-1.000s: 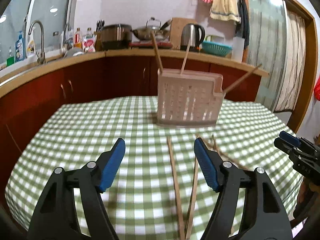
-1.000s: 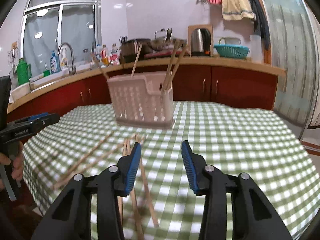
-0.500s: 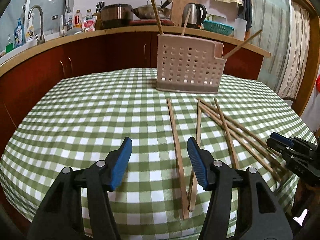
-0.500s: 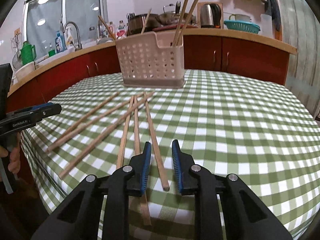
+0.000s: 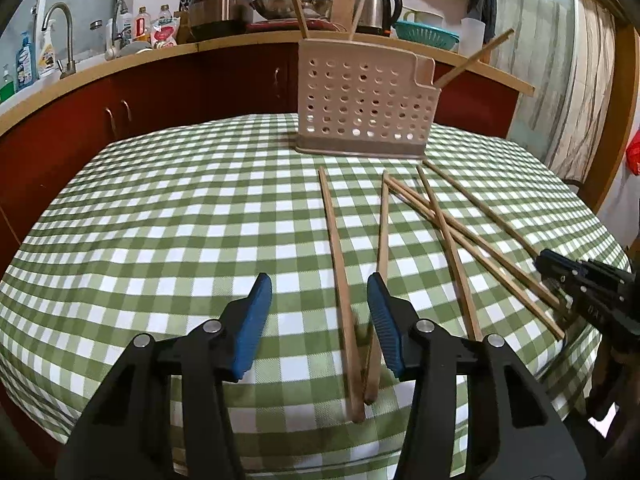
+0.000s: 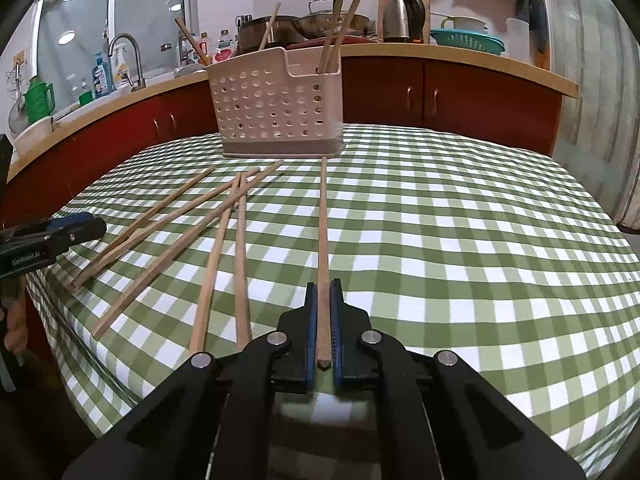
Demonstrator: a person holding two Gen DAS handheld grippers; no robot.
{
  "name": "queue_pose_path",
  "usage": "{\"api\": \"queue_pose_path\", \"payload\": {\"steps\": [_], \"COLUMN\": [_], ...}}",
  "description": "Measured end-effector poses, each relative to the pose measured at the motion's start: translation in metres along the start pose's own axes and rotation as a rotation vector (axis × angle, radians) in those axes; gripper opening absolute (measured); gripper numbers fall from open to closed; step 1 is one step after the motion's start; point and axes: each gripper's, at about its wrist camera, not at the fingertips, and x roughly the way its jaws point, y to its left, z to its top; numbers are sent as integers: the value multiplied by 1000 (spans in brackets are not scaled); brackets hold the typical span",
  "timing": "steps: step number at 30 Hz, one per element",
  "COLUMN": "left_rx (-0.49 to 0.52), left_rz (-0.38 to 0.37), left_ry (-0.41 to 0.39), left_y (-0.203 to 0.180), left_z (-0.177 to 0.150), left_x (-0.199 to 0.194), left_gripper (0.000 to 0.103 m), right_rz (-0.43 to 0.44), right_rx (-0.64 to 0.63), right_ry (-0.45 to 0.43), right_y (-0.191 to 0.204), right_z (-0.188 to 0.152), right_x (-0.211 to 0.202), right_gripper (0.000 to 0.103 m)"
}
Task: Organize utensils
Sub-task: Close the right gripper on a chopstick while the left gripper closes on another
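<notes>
Clamping one chopstick point(image 6: 323, 264) near its end, right gripper point(image 6: 324, 320) jaws are pinching it w/ the tip nearing the perforated caddy point(image 6: 276, 108); it's risking pivoting or slipping. Left gripper point(image 5: 318, 324) jaws are sitting apart over two loose chopsticks point(image 5: 340, 280) on the checked surface point(image 5: 160, 220).

Checked table point(image 5: 168, 216): chopsticks point(image 5: 448, 228), caddy point(image 5: 364, 108).

White "GenRobot.AI" lettering — on the black left tool point(image 6: 52, 236) body.
</notes>
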Motion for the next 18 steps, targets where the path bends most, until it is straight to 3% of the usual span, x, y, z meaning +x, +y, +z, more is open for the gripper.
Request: {"api": "queue_pose_path", "payload": {"steps": [6, 11, 13, 18], "left_rx": [0, 13, 19, 21], "left_rz": [-18, -12, -12, -11], "left_ry": [66, 64, 63, 52], "left_y": [0, 1, 2, 4], "left_z": [-9, -12, -13, -15], "left_x": [12, 10, 10, 7], "left_gripper": [29, 22, 11, 7], "right_rz": [-4, -5, -6, -10], "right_rx": [0, 3, 4, 0], "right_ry": [-2, -3, -4, -18], "right_y": [0, 0, 0, 3], "right_z": [0, 0, 0, 1], "right_x": [-1, -1, -2, -7], "right_gripper": [7, 7, 7, 7]}}
